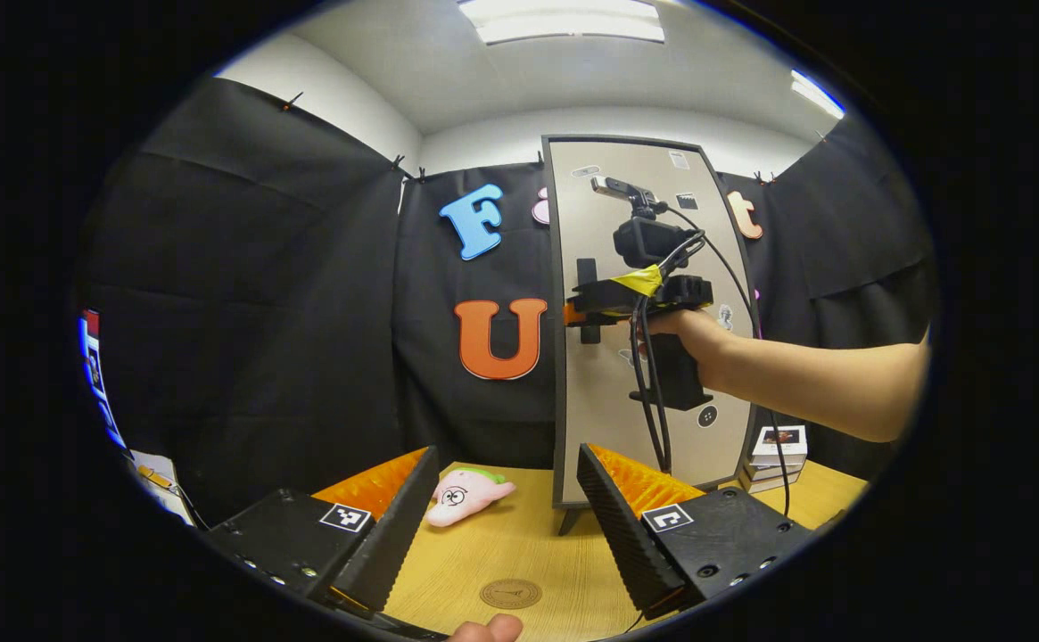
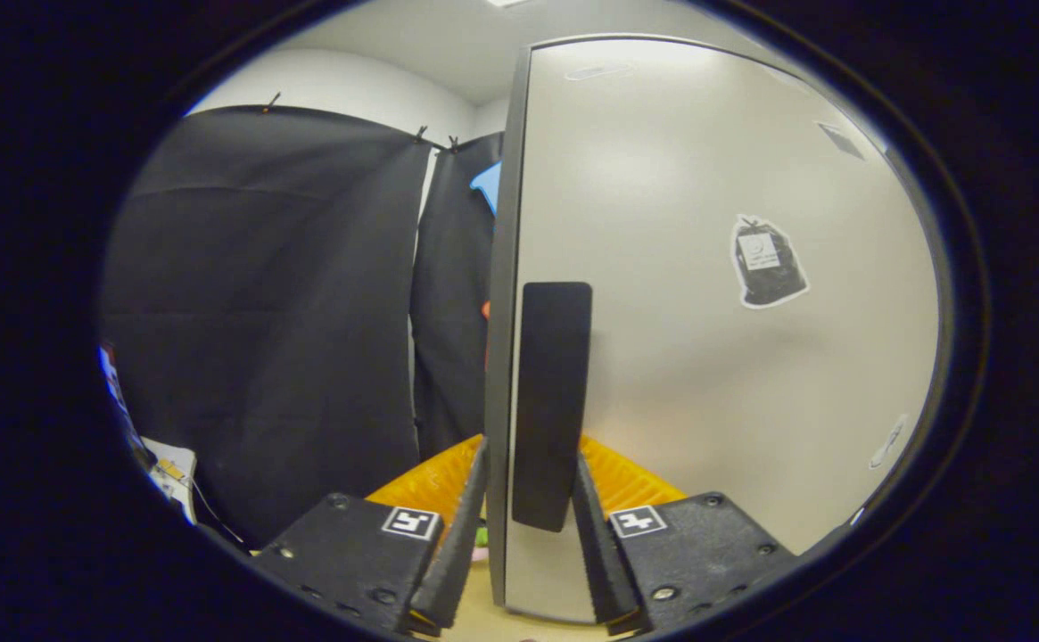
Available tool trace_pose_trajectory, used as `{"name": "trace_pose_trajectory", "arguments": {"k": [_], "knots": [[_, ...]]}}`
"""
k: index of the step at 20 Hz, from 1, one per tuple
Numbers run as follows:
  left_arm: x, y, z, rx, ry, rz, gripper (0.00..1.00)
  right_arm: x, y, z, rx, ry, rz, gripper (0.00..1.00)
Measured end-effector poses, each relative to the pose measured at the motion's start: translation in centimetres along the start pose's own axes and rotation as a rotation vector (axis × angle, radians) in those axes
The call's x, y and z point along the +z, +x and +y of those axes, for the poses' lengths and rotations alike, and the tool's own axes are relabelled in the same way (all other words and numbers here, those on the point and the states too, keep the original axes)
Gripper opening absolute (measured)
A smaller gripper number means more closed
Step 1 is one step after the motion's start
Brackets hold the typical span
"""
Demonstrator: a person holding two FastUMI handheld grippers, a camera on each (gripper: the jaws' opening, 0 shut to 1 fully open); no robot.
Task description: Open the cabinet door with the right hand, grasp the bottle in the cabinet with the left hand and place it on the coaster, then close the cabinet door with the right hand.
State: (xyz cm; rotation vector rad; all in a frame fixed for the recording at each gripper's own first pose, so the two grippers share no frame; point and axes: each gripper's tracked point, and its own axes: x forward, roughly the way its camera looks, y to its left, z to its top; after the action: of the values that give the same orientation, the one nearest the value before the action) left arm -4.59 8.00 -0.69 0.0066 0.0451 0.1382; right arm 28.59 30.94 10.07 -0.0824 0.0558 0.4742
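Right gripper view: your right gripper (image 2: 528,526) has its fingers on either side of the cabinet door's (image 2: 706,357) edge and dark handle (image 2: 552,401); whether both press, you cannot tell. Door is shut, bottle unseen. Left gripper (image 1: 501,526) hangs released over the table (image 1: 528,544), above the coaster (image 1: 511,593), near a pink plush toy (image 1: 465,493).

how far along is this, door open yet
Not yet: the cabinet door looks shut. In hand: the right gripper has its jaws straddling the door edge and handle, ready to pull. The left gripper waits open above the coaster. Left: opening, moving the bottle, closing.
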Motion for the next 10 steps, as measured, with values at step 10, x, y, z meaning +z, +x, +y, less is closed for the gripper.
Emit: {"name": "trace_pose_trajectory", "arguments": {"k": [10], "knots": [[0.49, 0.35, 0.17, -0.016, 0.009, -0.024, 0.94, -0.26, -0.38, 0.16, 0.043, 0.007, 0.014, 0.16]]}}
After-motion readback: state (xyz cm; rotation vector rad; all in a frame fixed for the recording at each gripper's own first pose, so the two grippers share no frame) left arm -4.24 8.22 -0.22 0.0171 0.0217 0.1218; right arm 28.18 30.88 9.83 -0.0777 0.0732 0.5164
